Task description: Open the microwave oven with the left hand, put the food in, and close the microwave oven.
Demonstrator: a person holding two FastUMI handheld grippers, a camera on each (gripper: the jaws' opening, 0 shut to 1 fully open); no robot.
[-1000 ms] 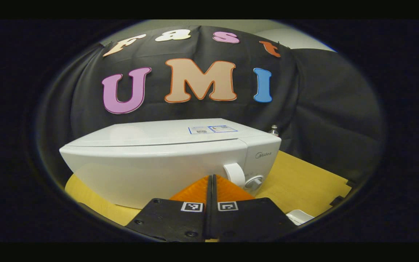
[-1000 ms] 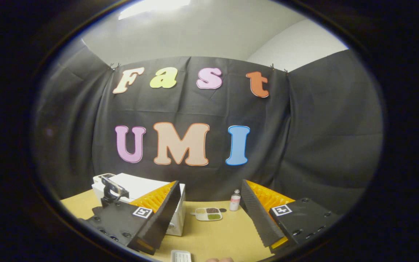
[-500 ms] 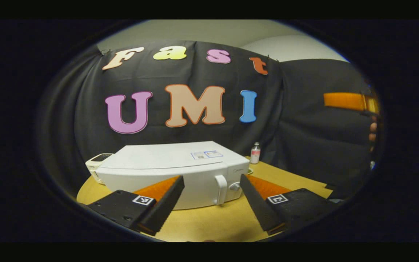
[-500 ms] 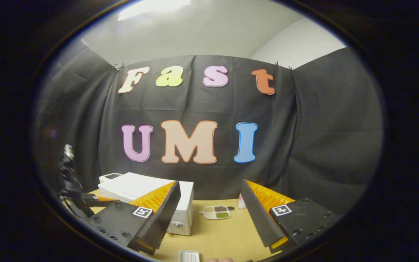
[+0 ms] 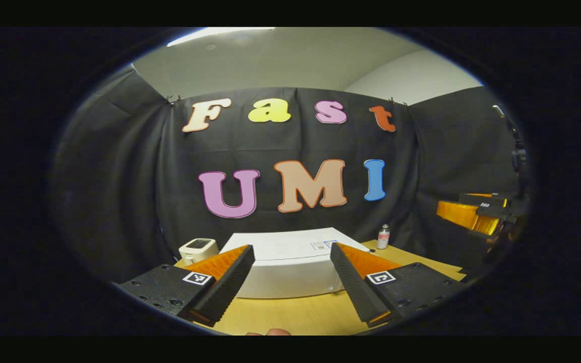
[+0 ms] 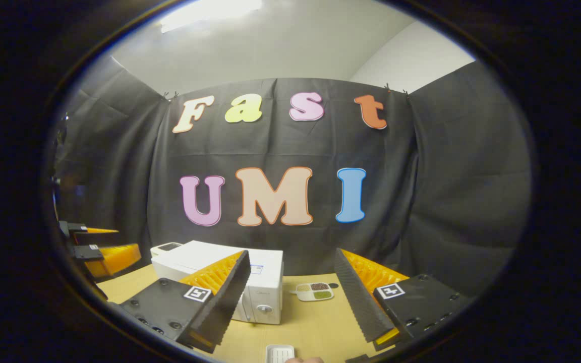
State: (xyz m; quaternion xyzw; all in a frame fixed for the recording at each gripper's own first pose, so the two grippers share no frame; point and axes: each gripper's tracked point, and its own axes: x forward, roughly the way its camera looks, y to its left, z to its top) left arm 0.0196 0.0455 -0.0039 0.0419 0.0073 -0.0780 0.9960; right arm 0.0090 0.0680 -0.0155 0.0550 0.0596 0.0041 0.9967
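Microwave oven point(image 5: 290, 269) shut on the worktop point(image 5: 295, 315), both grippers standing off.

Food tray point(image 6: 314, 291) lies on the worktop to the oven's right, well apart from both your tools, a small bottle point(image 5: 383, 237) beyond it. Your left gripper point(image 5: 292, 282) has its fingers spread and empty, oven framed between them; your right gripper point(image 6: 292, 287) is likewise released and holds nothing. Judged: the oven is heavy and rigid, so pull the door by its handle at the right edge of the front. The tray looks light, shallow and smooth; pinch its rim and keep it level.
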